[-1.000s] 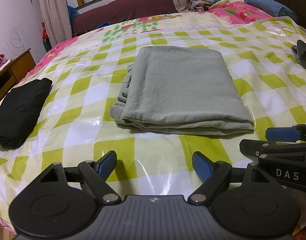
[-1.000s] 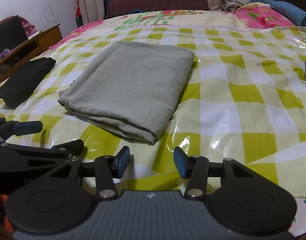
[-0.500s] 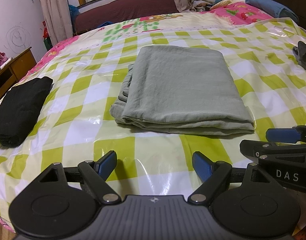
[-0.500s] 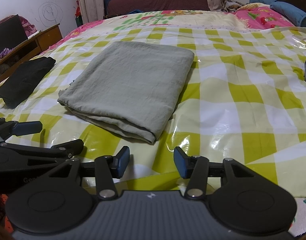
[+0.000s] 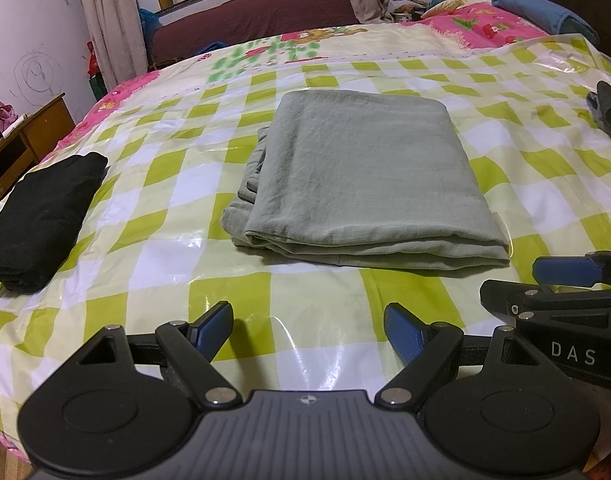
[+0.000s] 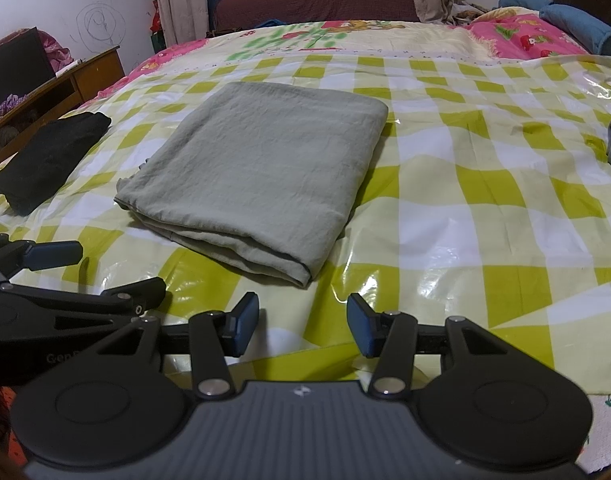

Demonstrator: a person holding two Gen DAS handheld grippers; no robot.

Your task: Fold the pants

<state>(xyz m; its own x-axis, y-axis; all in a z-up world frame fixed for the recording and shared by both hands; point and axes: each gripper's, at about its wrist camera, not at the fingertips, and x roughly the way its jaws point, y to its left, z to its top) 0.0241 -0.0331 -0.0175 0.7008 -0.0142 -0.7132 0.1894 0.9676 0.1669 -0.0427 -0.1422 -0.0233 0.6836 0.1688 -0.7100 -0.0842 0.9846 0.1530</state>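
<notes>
Grey-green pants [image 5: 361, 176] lie folded into a thick rectangle on the green-and-white checked plastic sheet [image 5: 145, 248] over the bed. The same pants [image 6: 261, 168] fill the middle of the right wrist view. My left gripper [image 5: 308, 330] hovers near the bed's front edge, short of the pants, open with nothing between its blue pads. Beside it my right gripper [image 6: 303, 326] is also open and empty, a little short of the pants' near corner. Each gripper shows at the edge of the other's view.
A folded black garment [image 5: 41, 216] lies at the left of the bed. A dark item [image 5: 609, 112] sits at the right edge. Pink bedding and blue pillows [image 5: 545, 12] lie at the back right; a wooden cabinet [image 6: 65, 84] stands left of the bed.
</notes>
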